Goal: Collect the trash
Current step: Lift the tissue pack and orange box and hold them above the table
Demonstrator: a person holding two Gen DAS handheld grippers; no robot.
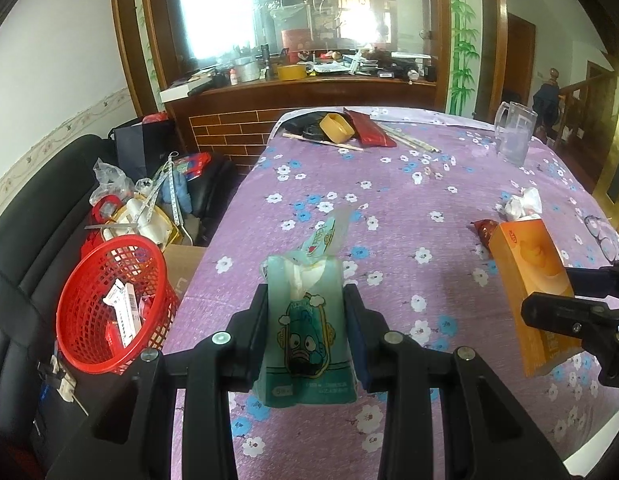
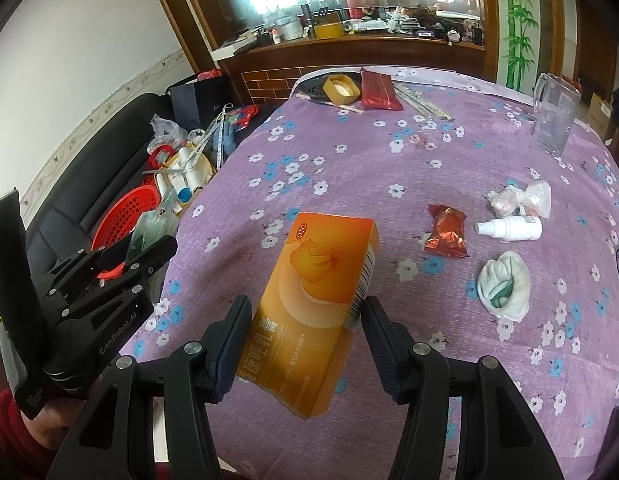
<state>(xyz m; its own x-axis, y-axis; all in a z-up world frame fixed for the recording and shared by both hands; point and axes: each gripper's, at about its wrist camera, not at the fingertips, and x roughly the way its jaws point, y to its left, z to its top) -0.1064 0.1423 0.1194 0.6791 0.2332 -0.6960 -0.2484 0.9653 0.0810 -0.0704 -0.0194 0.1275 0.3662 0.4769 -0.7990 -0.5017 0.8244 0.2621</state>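
Above the purple floral table, the left gripper pinches a teal tissue pack, long axis pointing away; the right gripper clamps an orange box lengthwise; red basket beside the left edge.

the right gripper clamps an orange medicine box above the purple flowered tablecloth; the left gripper at the left edge pinches a pale green tissue pack above a red basket; on the cloth to the right lie a red snack wrapper, a white spray bottle, a crumpled white tissue and a clear plastic bag; a glass mug stands far right.
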